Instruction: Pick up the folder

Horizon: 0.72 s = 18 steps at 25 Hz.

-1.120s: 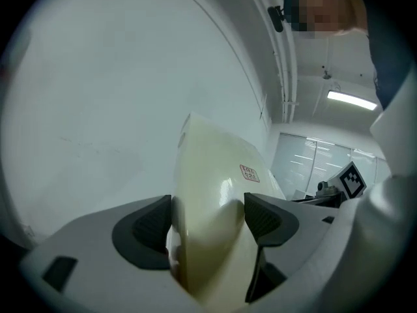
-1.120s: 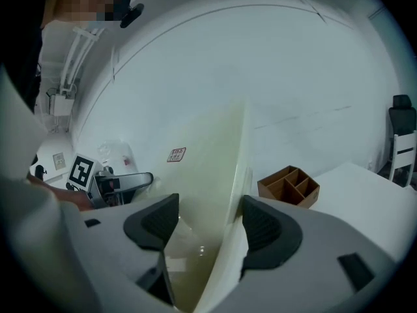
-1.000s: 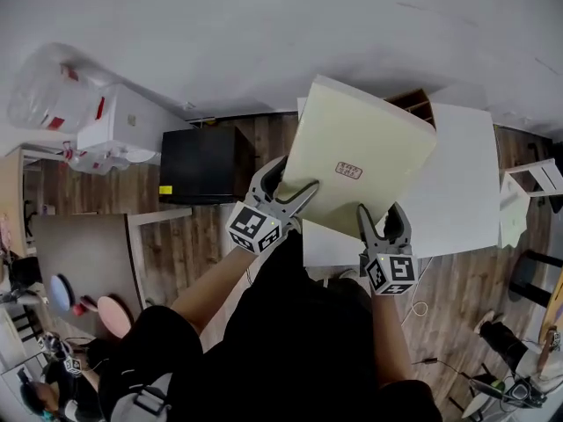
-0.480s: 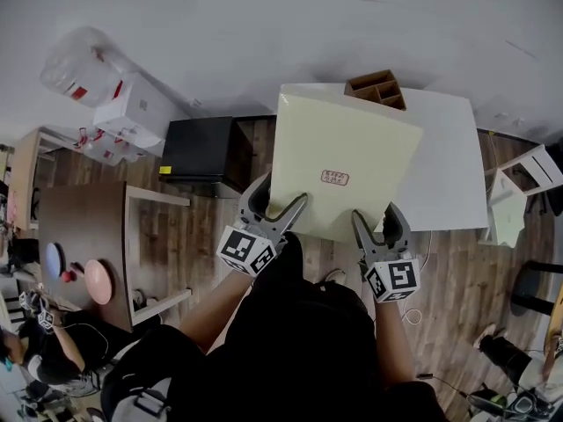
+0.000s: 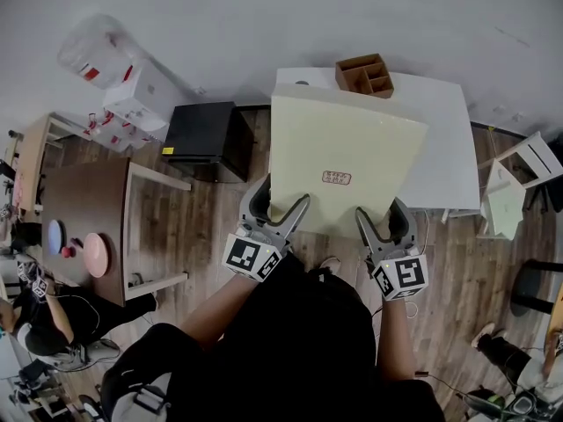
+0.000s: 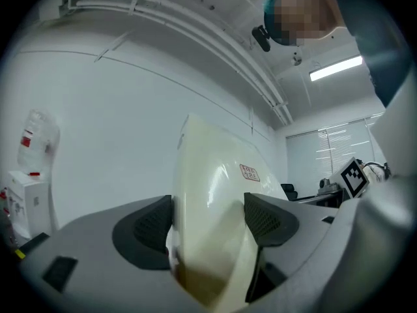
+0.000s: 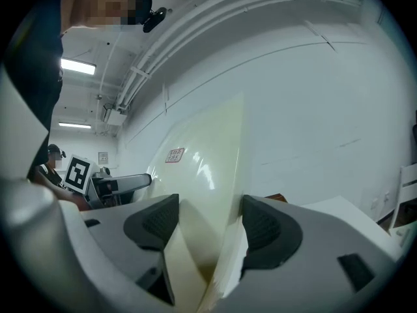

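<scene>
A pale cream folder [image 5: 339, 156] with a small red stamp on its cover is held up in the air over the near edge of a white table [image 5: 449, 161]. My left gripper [image 5: 283, 211] is shut on its near left corner, and my right gripper [image 5: 376, 222] is shut on its near right corner. In the left gripper view the folder [image 6: 212, 214] fills the gap between the jaws and bulges a little. In the right gripper view the folder [image 7: 202, 175] is pinched between the jaws, its cover slanting up and away.
A brown wooden organizer [image 5: 364, 75] stands at the table's far edge. Left of the table sit a black cabinet [image 5: 204, 132], white boxes [image 5: 132, 104] and a dark wooden table [image 5: 84, 218]. A white chair [image 5: 519, 170] stands to the right. Wood floor lies below.
The folder has swung from tilted right to nearly square in front of me and come lower and nearer. Both grippers stayed shut on its near corners.
</scene>
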{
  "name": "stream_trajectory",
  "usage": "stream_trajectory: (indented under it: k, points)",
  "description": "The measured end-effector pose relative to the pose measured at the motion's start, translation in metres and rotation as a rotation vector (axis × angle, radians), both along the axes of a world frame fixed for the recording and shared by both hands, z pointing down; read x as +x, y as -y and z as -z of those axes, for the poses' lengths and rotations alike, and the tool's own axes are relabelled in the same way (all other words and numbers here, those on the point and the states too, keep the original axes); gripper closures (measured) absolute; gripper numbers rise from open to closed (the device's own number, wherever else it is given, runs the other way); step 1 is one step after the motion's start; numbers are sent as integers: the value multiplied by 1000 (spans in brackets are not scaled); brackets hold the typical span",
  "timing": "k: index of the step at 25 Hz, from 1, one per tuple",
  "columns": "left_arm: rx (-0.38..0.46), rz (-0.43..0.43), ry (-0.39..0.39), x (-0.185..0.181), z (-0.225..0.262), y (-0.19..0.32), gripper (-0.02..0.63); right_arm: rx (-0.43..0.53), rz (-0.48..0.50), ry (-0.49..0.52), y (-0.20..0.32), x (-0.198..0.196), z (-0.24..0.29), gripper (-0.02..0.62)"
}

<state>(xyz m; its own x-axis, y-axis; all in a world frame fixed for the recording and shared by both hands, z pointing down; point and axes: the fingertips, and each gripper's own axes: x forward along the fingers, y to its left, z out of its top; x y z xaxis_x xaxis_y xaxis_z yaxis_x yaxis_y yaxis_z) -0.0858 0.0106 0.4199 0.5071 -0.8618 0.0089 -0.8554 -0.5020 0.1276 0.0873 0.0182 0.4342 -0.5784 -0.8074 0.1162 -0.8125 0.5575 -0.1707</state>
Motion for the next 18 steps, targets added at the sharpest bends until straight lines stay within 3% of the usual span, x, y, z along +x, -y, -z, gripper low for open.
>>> stream_trajectory:
  k: [9,18]
  points:
    - [74,-51,-13,39,20,-14,252,55,-59,-21,-20,38,21,285]
    - [62,-58,-29,54,15,-16,252,76,-87,-53,-24,52,22,285]
